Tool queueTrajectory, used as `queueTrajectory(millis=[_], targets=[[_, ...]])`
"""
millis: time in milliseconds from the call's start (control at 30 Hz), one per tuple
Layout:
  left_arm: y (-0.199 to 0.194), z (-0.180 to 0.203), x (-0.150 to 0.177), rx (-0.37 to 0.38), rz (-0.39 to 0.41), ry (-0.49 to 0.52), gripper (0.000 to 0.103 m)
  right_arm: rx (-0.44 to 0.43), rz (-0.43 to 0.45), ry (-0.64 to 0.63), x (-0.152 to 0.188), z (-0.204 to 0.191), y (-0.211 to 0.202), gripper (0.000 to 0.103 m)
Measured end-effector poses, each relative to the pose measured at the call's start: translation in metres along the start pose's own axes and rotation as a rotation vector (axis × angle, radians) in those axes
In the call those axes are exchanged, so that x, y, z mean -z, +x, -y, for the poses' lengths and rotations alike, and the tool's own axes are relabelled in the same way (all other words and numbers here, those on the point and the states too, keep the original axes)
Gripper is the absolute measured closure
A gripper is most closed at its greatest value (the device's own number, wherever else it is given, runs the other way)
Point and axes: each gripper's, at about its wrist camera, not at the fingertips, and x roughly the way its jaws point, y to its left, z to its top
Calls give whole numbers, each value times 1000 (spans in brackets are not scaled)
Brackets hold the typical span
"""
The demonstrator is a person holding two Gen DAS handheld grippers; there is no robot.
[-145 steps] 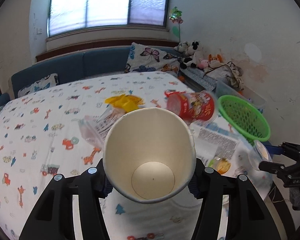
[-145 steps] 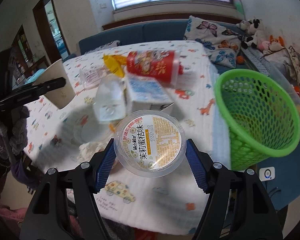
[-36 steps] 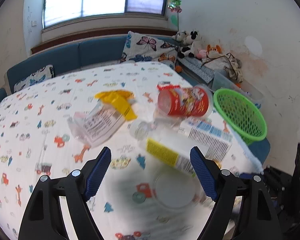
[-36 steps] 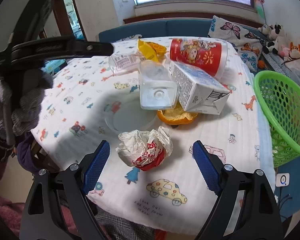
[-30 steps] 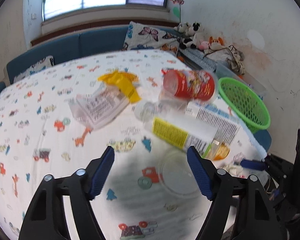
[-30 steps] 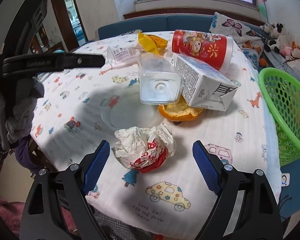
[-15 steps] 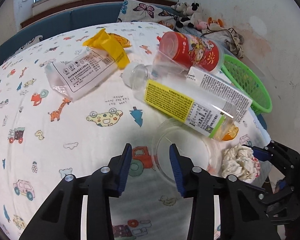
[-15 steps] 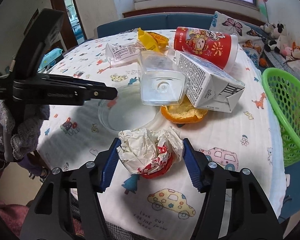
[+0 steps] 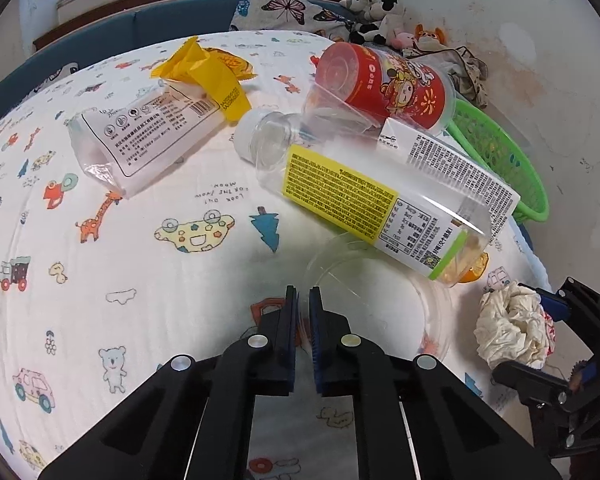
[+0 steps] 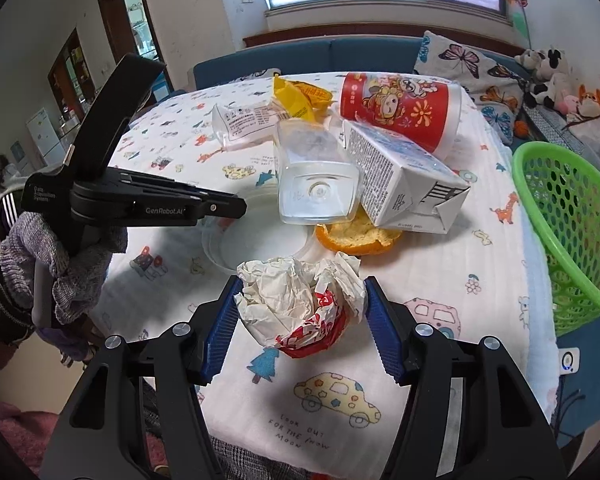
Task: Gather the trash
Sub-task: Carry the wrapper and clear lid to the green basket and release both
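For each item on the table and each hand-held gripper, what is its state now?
Left hand-held gripper: shut on clear lid rim.
Right hand-held gripper: shut on crumpled wrapper.
Clear bottle: lying, capped.
Red cup: on its side.
Milk carton: lying, top opened.
Green basket: upright.

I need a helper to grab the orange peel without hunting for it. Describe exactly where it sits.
On the cartoon-print tablecloth, start at the green mesh basket off the table's edge and look toward the pile of packaging. The orange peel half lies tucked under the clear square plastic bottle and white milk carton. It is the pile's only piece of fruit.
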Motion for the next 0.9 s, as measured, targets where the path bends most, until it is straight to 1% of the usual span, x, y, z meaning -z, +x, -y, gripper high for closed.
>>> queueTrajectory(millis=[233,267,467,700,800,900], targets=[[-14,-1,5,-35,8,-6,97,7,17,7,0,3,-10,42],[-19,-1,6,-55,8,-1,97,8,19,7,1,3,-12,42],[-45,-3,14,-111,39,21,97,19,38,27,1,8,-20,42],[-80,-3,16,-122,92,45,97,39,60,55,-1,19,-29,42],[-93,0,10,-107,115,50,97,51,70,75,-3,27,-32,42],[-99,8,-4,-77,139,59,97,77,82,97,-6,39,-36,42]])
